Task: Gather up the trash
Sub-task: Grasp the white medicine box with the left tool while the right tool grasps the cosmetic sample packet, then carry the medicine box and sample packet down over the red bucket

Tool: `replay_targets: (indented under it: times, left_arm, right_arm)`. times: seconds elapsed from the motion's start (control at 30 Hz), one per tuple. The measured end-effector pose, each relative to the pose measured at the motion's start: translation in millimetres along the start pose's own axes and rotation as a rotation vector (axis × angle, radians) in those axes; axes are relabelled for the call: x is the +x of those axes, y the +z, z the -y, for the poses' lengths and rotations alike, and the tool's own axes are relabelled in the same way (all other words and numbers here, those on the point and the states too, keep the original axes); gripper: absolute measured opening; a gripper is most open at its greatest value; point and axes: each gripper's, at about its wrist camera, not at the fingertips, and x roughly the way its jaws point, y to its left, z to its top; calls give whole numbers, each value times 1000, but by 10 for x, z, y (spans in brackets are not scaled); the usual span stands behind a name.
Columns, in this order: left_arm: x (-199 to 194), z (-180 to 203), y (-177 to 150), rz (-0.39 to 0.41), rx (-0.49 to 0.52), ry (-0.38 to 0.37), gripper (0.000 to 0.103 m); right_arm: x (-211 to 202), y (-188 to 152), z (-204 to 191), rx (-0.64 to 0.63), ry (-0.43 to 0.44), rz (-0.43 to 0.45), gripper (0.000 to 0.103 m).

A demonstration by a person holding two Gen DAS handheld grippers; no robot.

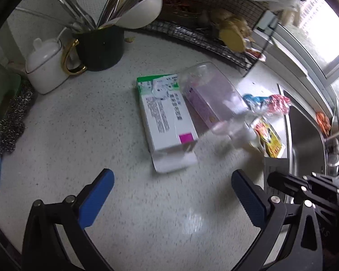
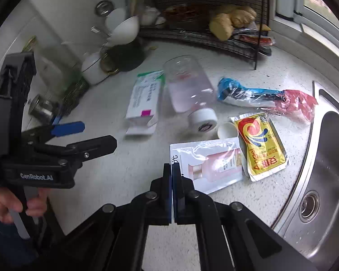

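On the speckled surface (image 2: 115,171) nearly all trash remains: box (image 2: 144,99), bottle (image 2: 189,90), yellow sachet (image 2: 260,142). Right gripper (image 2: 172,194) pinches a white packet (image 2: 205,164); left gripper (image 1: 173,194) gapes empty.

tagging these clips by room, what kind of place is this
Most likely a home kitchen counter: a stainless sink is set into the speckled worktop, a dark mug of cooking utensils stands at the back, and a wire rack holds ginger.
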Motion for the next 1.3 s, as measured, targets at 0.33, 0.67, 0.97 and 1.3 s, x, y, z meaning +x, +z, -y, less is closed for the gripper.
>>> replay_targets:
  times: [0.33,0.67,0.97,1.3]
  left_arm:
    - [589,-133,319,-88,-33,29,103]
    - [602,-155,410,-70,29,64,59]
    - [211,-43,-9,-50,66,37,58]
    - [-443,322,-588,15,107,19,58]
  right_arm:
    - [241,241,49,118,-29,-5,1]
    - [342,271,7,120,-31,-28,1]
    - [176,115,-41,93,-20,-6,1]
    - [-218,-230,-105,36,-12,26,1]
